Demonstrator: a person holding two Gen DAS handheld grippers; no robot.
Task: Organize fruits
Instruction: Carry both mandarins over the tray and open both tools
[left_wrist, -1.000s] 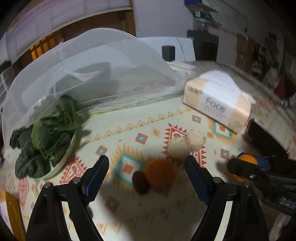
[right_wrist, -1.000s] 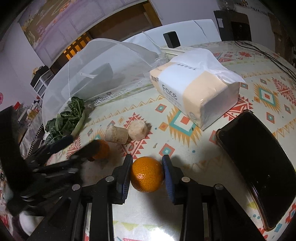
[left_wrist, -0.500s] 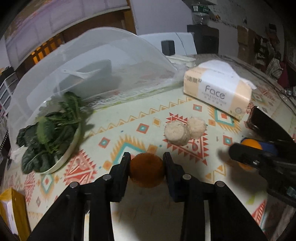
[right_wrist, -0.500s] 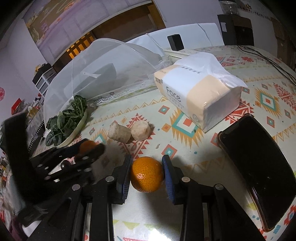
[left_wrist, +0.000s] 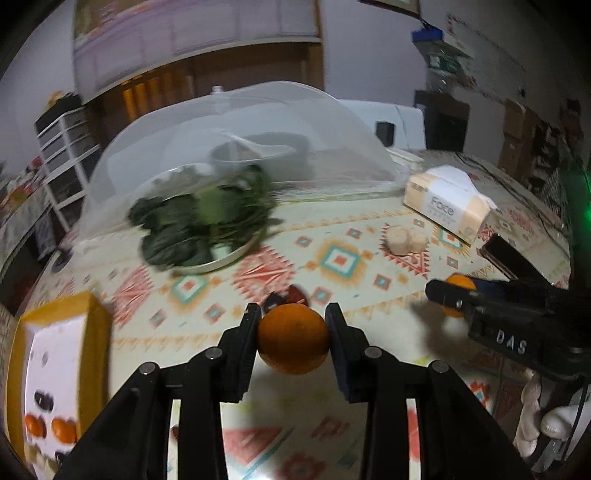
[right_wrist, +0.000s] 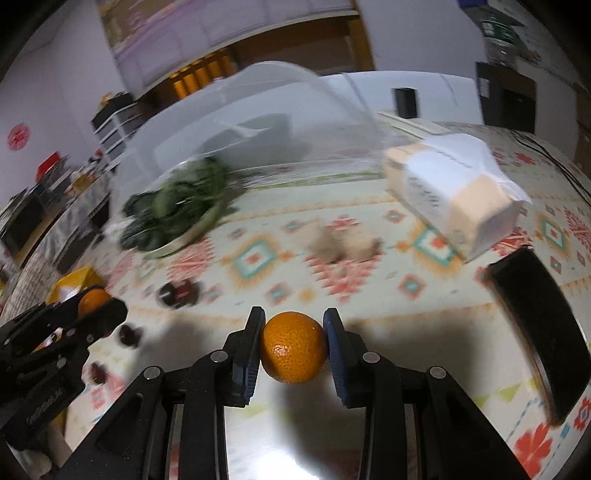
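Tangerines (left_wrist: 293, 341) (right_wrist: 293, 346) were clamped in left gripper (left_wrist: 291, 332) and right gripper (right_wrist: 294, 341), probably for carrying toward the yellow box (left_wrist: 55, 373).

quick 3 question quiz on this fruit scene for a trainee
1. True or false: both grippers hold an orange.
2. What lies on the metal plate that sits partly under the mesh cover?
A. greens
B. bananas
C. bread
3. Fill in: the tissue pack reads "____".

Key:
1. True: the left gripper is shut on the left orange, the right gripper on the right orange.
2. A, the greens.
3. Face
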